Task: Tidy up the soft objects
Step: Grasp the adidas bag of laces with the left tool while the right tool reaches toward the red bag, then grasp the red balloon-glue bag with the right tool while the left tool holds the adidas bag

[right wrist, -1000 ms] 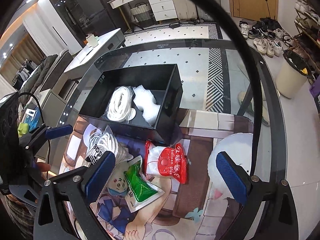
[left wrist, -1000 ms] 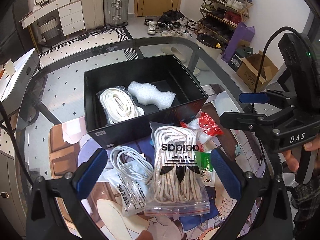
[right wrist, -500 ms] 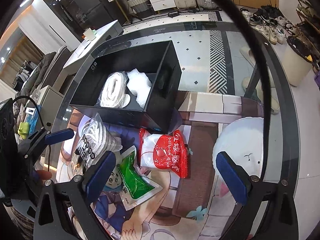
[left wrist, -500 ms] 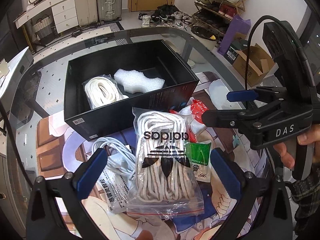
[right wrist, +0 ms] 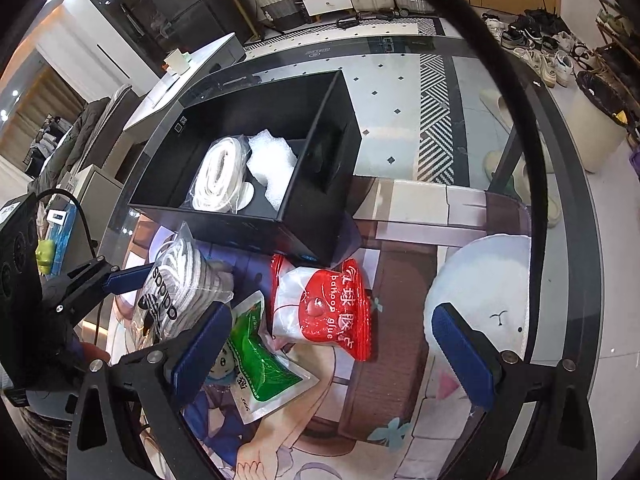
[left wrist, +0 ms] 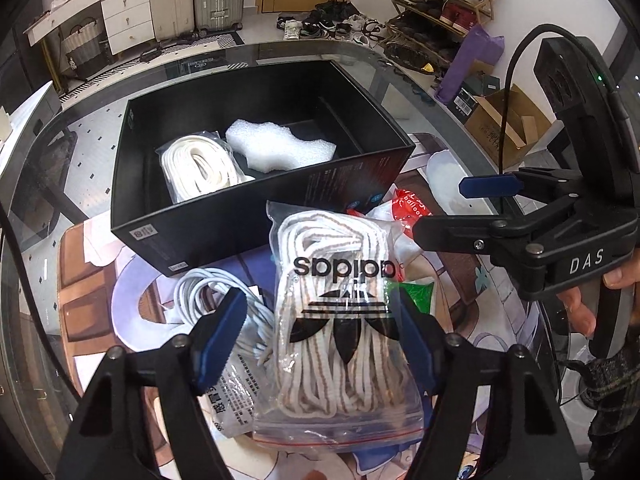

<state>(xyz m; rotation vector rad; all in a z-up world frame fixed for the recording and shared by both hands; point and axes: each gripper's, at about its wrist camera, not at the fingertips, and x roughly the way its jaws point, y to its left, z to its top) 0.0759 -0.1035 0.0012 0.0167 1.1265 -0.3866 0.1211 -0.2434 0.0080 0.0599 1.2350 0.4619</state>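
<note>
As our left claw (left wrist: 316,334) closes around the soft, slippery bag of laces (left wrist: 340,320), we favour its bunched middle; our right claw (right wrist: 332,346) hangs open.

Black box (left wrist: 224,220), red-and-white pouch (right wrist: 320,304)

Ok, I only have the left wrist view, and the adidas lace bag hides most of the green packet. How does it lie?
Observer: The green packet lies flat on the printed mat, beside the lace bag.
Operator: And the red packet?
Observer: The red packet is flat too, with its top edge at the foot of the black box.
Operator: Is the right gripper holding anything?
Observer: No. The right gripper is wide open above the red packet, and its pads are clear of it.
</note>
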